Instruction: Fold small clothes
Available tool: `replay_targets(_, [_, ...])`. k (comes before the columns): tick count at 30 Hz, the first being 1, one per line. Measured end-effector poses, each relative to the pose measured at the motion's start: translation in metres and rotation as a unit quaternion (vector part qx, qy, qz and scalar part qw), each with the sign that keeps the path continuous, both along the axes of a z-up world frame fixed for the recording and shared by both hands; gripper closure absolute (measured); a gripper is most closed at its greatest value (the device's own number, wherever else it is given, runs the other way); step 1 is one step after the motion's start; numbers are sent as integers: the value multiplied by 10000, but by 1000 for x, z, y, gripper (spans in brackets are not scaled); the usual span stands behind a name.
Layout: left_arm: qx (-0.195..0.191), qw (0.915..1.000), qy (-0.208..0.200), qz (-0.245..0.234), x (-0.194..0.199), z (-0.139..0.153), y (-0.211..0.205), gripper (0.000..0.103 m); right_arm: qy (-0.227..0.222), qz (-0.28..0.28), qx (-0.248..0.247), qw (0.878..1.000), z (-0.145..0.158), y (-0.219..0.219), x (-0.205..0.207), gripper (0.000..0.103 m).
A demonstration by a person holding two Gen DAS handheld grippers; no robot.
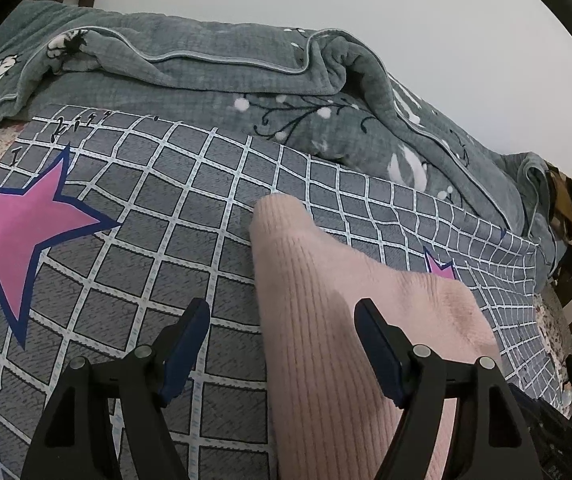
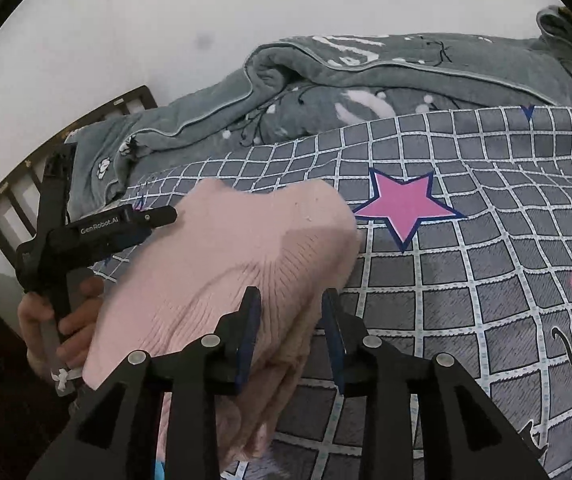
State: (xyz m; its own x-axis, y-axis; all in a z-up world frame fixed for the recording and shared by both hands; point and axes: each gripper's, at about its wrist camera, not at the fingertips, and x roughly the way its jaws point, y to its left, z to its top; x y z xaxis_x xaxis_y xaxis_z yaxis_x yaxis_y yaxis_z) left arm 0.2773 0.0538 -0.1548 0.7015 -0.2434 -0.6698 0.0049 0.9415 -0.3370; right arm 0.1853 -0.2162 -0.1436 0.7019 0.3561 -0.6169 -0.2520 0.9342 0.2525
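A: Right wrist view gives you the best read on progress. Your pink knit garment (image 2: 221, 264) lies on the bed (image 2: 466, 280), already doubled over in thick layers near the front edge, so I judge at least one fold is made.

B: And what are the grippers doing?

A: Your right gripper (image 2: 292, 312) has its jaws narrowly apart with the bunched edge of the knit between them. The pads do not look pressed into the cloth, so I read it as released, not gripping. Your left gripper (image 1: 281, 344) stands wide open over the garment, holding nothing, one finger over the knit and the other over the checked bedspread (image 1: 125, 240).

B: What is left?

A: The far end looks humped and uneven, not flat. I judge you need a smoothing pass or one more fold before it counts as finished.

B: Counts?

A: One pink garment, two grippers, one hand (image 2: 61, 320) visible on the left tool. One grey quilt (image 2: 366, 80) bunched behind. Two pink stars (image 1: 25, 220) in the left wrist view.
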Motion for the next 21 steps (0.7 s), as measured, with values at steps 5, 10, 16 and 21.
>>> replay_targets(5, [96,9999,-9,-26,-3,1,-2,30,-105,3,-131,9999,-1,4,-2,93])
replay_targets(10, [228,9997,-48,-79,-6,1,-3,30,-41,-49,-49,10000,-2,-1,1,95])
replay_targets(16, [370,9992,-68,-121,-12,1,-4,29,-100,47,-4,9999,4,-4,-2,93])
replay_targets(21, [310,9994,-63,-136,-18,1,-1,29,-96,178,178,9996,10,-6,-8,92])
